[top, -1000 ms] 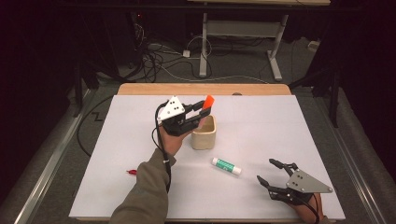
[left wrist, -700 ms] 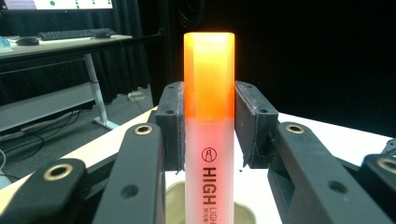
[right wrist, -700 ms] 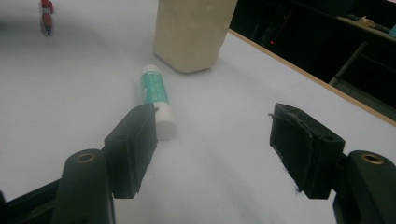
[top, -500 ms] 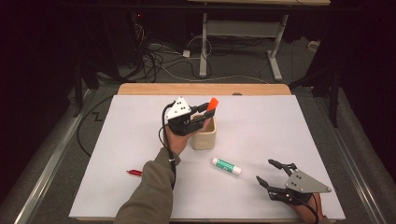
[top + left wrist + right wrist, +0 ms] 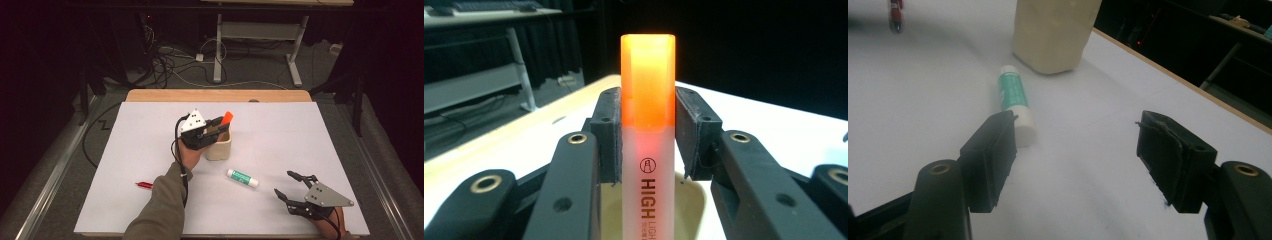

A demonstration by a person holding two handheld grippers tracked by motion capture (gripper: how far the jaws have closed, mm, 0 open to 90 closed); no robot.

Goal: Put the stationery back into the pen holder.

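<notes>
Orange highlighter (image 5: pixel 647 150) in left gripper (image 5: pixel 216 127), over cup (image 5: pixel 219 147)

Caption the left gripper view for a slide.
Left gripper clamps a translucent orange-capped highlighter upright above the open cream plastic cup.

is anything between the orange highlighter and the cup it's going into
Nothing visible. The left gripper holds the highlighter right over the cream cup, whose open mouth shows just beneath it.
</notes>
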